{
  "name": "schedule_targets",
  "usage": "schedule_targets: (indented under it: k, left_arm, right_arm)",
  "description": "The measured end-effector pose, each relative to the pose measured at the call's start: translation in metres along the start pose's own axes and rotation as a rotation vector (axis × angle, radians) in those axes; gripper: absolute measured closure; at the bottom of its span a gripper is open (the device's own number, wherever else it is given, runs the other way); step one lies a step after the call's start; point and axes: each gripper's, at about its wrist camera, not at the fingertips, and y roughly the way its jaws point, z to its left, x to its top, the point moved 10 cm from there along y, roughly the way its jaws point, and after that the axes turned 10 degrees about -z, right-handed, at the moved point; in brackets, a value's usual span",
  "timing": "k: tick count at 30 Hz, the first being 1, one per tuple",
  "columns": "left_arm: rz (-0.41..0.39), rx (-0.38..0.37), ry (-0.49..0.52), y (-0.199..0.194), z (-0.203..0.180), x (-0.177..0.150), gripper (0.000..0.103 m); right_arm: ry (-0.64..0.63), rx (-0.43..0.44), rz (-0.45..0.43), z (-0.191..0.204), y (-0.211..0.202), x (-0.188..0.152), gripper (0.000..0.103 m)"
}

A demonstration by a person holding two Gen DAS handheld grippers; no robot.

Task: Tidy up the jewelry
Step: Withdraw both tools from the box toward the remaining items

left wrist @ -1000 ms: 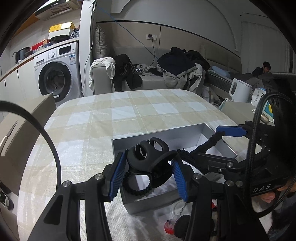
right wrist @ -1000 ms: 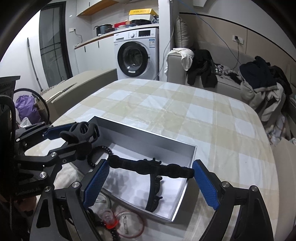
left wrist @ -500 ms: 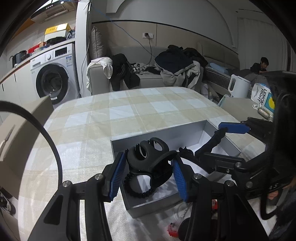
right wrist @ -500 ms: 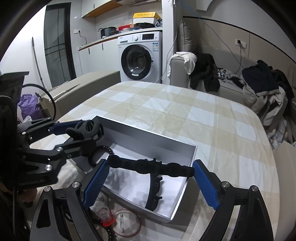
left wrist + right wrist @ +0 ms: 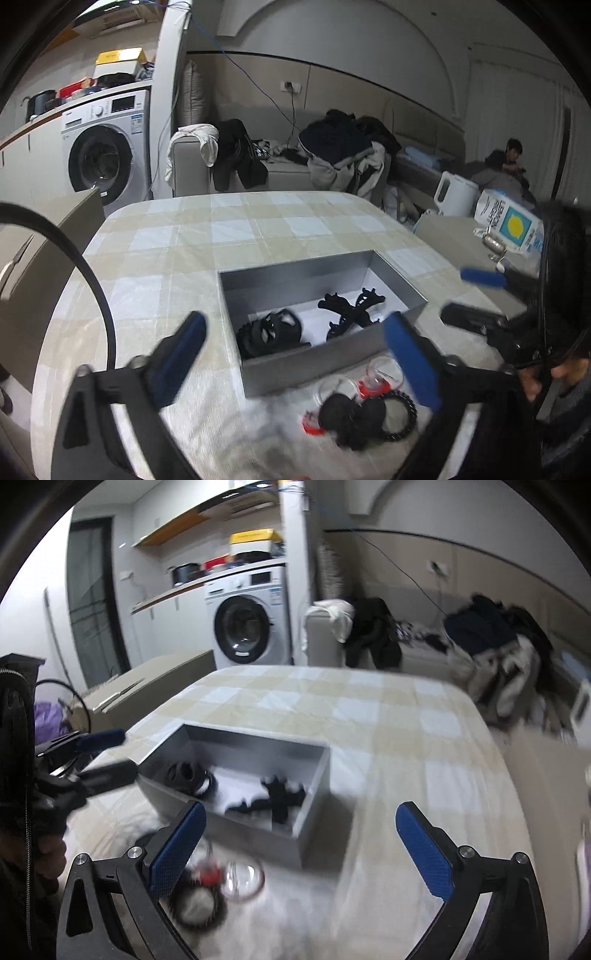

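A silver open box (image 5: 321,266) (image 5: 258,742) stands on the checked tablecloth. Inside it lie a black claw clip with a beaded hair tie (image 5: 269,332) (image 5: 184,773) and a long black hair clip (image 5: 351,310) (image 5: 277,797). My left gripper (image 5: 295,358) hangs just before the box's near wall, jaws opening wide, nothing between them. My right gripper (image 5: 301,853) is at the box's near right corner, jaws also opening and empty. Each gripper shows in the other's view: the right (image 5: 472,299) and the left (image 5: 103,753).
Loose pieces lie in front of the box: black pom-pom ties, a beaded ring and red-and-clear hoops (image 5: 362,410) (image 5: 210,886). Beyond the table are a washing machine (image 5: 103,155), a sofa heaped with clothes (image 5: 332,155), a white kettle (image 5: 454,194) and a seated person (image 5: 509,155).
Both grippers have let go and opened wide. The claw clip with its hair tie and the long clip now lie in the box. Both grippers have drawn back from it.
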Motion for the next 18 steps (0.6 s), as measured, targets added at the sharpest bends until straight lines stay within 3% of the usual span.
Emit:
schedule_targets:
  k: [7,12,14,18]
  left_arm:
    - [0.035,0.02,0.008,-0.019,-0.007,-0.04,0.001]
    - [0.051,0.006,0.021,-0.016,-0.014,-0.045,0.001]
    - [0.054,-0.004,0.02,-0.017,-0.015,-0.046,0.001]
    - [0.054,0.012,0.04,-0.018,-0.015,-0.051,0.001]
  right_arm:
    - [0.132,0.057,0.037,-0.003,-0.025,-0.046,0.0]
    - [0.087,0.132,0.121,0.019,-0.016,-0.068,0.03]
    - [0.093,0.154,0.154,0.026,-0.011,-0.073,0.048]
    - [0.091,0.172,0.184,0.036,-0.005,-0.076,0.053]
